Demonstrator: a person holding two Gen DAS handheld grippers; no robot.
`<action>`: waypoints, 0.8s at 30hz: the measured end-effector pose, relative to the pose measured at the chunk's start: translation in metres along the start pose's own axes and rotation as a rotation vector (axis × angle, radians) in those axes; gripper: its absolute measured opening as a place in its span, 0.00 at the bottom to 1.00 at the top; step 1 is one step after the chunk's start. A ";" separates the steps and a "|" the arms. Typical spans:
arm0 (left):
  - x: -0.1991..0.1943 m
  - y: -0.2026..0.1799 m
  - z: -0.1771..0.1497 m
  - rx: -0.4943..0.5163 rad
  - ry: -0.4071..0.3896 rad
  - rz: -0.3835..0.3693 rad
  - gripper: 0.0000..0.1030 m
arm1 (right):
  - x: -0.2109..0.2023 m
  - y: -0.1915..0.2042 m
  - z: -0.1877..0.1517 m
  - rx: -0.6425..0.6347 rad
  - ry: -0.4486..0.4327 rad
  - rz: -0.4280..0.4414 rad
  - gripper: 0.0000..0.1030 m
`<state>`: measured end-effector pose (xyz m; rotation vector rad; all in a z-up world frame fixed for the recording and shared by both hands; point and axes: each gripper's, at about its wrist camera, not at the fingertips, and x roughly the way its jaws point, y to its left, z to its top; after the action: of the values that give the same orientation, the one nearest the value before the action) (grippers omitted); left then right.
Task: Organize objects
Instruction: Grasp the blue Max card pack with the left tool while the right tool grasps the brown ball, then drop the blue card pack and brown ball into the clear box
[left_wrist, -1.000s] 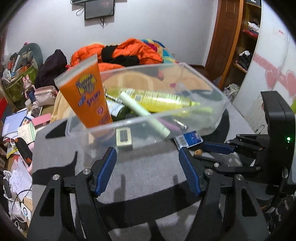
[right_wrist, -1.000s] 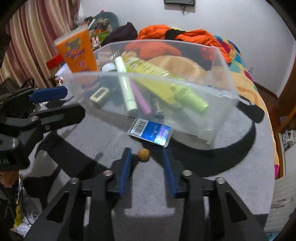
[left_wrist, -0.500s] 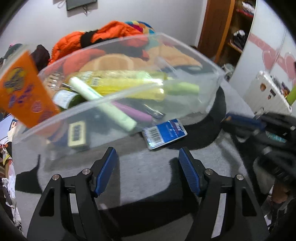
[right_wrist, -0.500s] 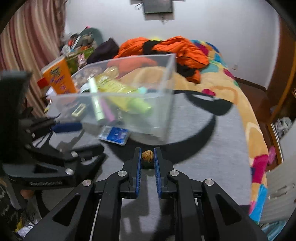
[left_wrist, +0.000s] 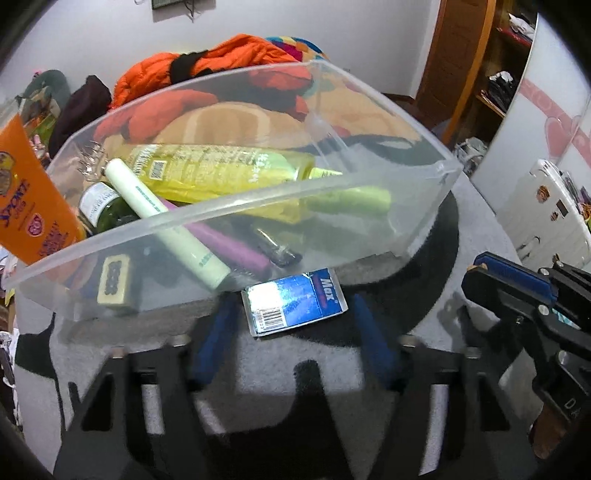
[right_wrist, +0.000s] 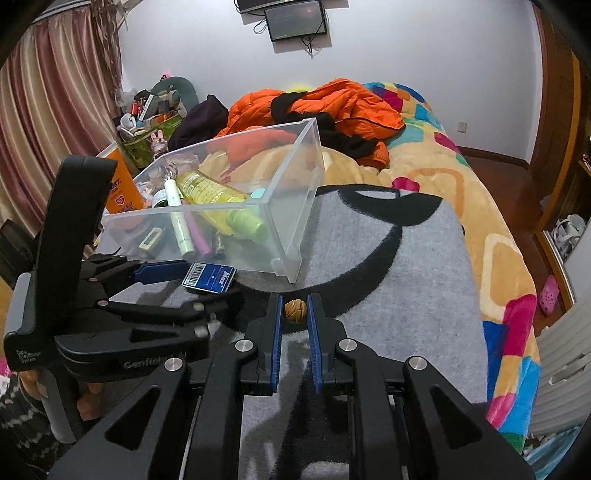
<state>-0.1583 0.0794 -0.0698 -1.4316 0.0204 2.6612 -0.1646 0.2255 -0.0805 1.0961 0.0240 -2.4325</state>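
A clear plastic bin (left_wrist: 258, 206) (right_wrist: 314, 155) stands on the grey mat, holding a yellow bottle (left_wrist: 221, 170), a pale green tube (left_wrist: 166, 218), a purple tube (left_wrist: 236, 247) and other small items. A blue Max box (left_wrist: 295, 302) (right_wrist: 208, 277) lies flat on the mat against the bin's near wall. My left gripper (left_wrist: 293, 332) straddles this box, its blurred jaws closing, one on each side and not visibly pressing. My right gripper (right_wrist: 294, 314) is shut on a small tan ball (right_wrist: 294, 311), held just above the mat to the right of the bin.
An orange sunscreen tube (left_wrist: 26, 199) leans at the bin's left end. The mat (right_wrist: 388, 258) lies on a bed with a patterned blanket (right_wrist: 480, 206) and an orange jacket (right_wrist: 332, 99) behind the bin. Clutter fills the far left corner; shelves stand at right.
The left gripper has moved in toward the blue box, and its jaws have narrowed around it. The right gripper closed on the tan ball and swung right, away from the bin.
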 end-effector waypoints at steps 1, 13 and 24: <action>-0.002 0.001 -0.001 -0.005 0.000 -0.010 0.48 | 0.000 0.000 0.000 0.001 0.001 0.003 0.12; -0.039 0.019 -0.023 -0.030 -0.060 -0.051 0.48 | -0.005 0.018 0.008 -0.037 -0.011 0.028 0.12; -0.088 0.044 -0.005 -0.052 -0.207 -0.046 0.48 | -0.016 0.042 0.033 -0.085 -0.066 0.034 0.12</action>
<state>-0.1115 0.0263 -0.0012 -1.1470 -0.0993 2.7761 -0.1612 0.1882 -0.0391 0.9716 0.0860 -2.4126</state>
